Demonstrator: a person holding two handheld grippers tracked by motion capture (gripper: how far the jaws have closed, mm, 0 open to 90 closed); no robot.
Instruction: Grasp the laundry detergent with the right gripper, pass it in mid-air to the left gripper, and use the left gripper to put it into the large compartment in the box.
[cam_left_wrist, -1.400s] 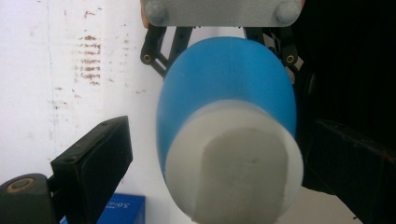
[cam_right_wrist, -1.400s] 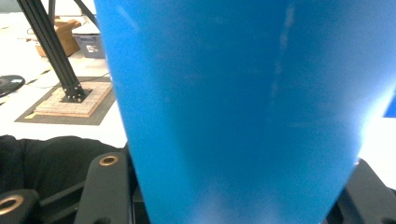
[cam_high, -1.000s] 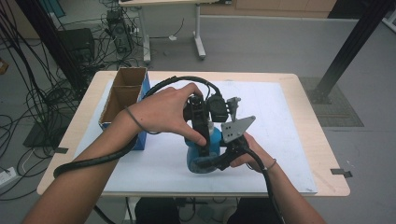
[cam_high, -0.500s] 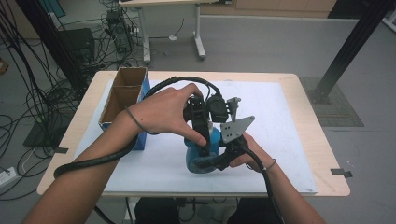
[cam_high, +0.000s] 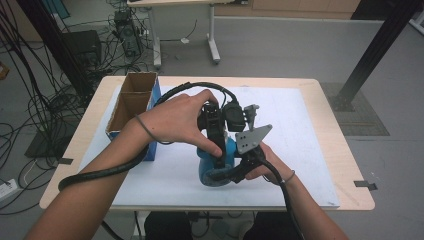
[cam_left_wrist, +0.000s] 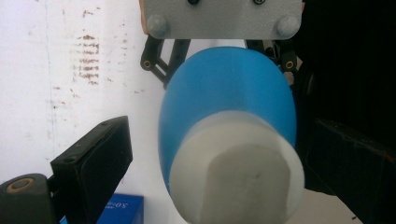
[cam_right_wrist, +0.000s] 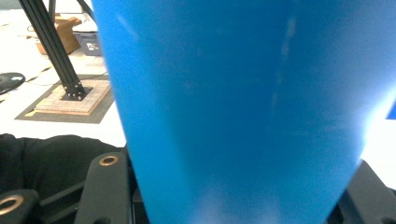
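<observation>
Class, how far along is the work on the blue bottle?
Done: the right tool is shut on the blue bottle. In hand: the left tool stands open around the white cap. Left: likely gripping and unscrewing the cap, which is still on.

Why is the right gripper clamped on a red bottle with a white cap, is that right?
Not quite: the bottle is blue, not red, as the left gripper view shows. Its cap is white, and the right gripper is clamped on the blue body.
</observation>
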